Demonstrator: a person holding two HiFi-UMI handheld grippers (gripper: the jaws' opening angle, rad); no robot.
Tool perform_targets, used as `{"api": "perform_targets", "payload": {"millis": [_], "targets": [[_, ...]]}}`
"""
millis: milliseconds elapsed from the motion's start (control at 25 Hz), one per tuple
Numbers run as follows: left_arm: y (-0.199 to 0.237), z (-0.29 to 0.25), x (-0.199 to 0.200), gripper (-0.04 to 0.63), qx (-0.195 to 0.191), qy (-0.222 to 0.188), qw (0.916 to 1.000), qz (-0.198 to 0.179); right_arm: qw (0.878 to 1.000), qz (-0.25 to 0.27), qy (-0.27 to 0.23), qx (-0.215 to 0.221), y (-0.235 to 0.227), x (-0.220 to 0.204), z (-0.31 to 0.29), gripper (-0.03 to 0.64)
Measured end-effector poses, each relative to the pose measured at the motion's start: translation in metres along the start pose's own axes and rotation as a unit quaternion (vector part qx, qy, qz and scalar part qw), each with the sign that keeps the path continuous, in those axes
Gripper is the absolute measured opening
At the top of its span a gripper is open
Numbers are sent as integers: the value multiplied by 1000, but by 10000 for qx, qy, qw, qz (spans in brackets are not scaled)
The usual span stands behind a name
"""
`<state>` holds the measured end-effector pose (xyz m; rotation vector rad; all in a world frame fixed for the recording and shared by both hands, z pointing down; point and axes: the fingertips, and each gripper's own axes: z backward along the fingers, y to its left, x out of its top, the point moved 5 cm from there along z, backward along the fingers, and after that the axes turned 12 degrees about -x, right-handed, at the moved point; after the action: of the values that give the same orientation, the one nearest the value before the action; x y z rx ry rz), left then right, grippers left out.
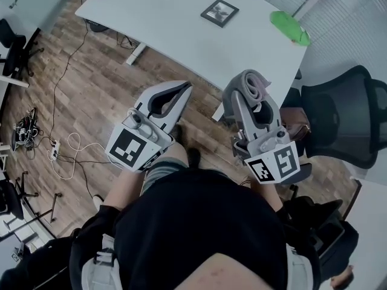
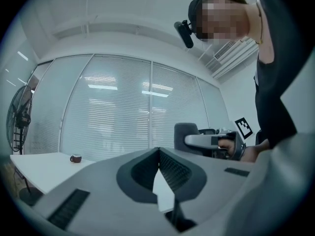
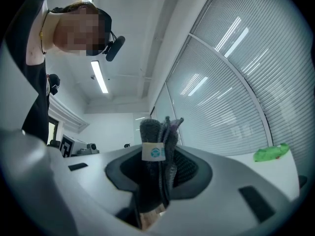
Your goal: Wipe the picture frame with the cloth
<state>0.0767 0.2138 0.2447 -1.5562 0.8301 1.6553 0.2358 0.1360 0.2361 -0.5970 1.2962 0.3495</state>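
A small dark picture frame (image 1: 219, 12) lies flat on the white table (image 1: 181, 23), far ahead of both grippers. My right gripper (image 1: 247, 95) is shut on a folded grey cloth (image 1: 254, 84), which sticks up between its jaws; the same cloth (image 3: 157, 156), with a small label on it, fills the middle of the right gripper view. My left gripper (image 1: 181, 95) is shut with nothing in it, its jaws meeting in the left gripper view (image 2: 158, 154). Both grippers hang over the wooden floor in front of the table edge, level with each other.
A green cloth (image 1: 290, 26) lies at the table's right end, also seen as a green heap (image 3: 271, 152). A black office chair (image 1: 341, 122) stands to the right. Cables and a power strip (image 1: 54, 151) lie on the floor at left. A small cup (image 2: 75, 158) sits on the table.
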Motion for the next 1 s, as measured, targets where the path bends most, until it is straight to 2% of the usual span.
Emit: {"api": "perform_targets", "payload": {"millis": [400, 640, 840, 1000], "targets": [[45, -19, -2, 2, -137, -84, 9998, -71, 9997, 129, -133, -185, -17, -1, -34, 120], [98, -49, -4, 2, -503, -160, 9985, -118, 9984, 176, -246, -481, -35, -6, -81, 120], [143, -71, -10, 2, -773, -66, 9970, -42, 9961, 207, -328, -789, -51, -9, -116, 120], [172, -90, -5, 2, -1008, -217, 9946, -149, 9935, 254, -404, -1037, -63, -9, -138, 120]]}}
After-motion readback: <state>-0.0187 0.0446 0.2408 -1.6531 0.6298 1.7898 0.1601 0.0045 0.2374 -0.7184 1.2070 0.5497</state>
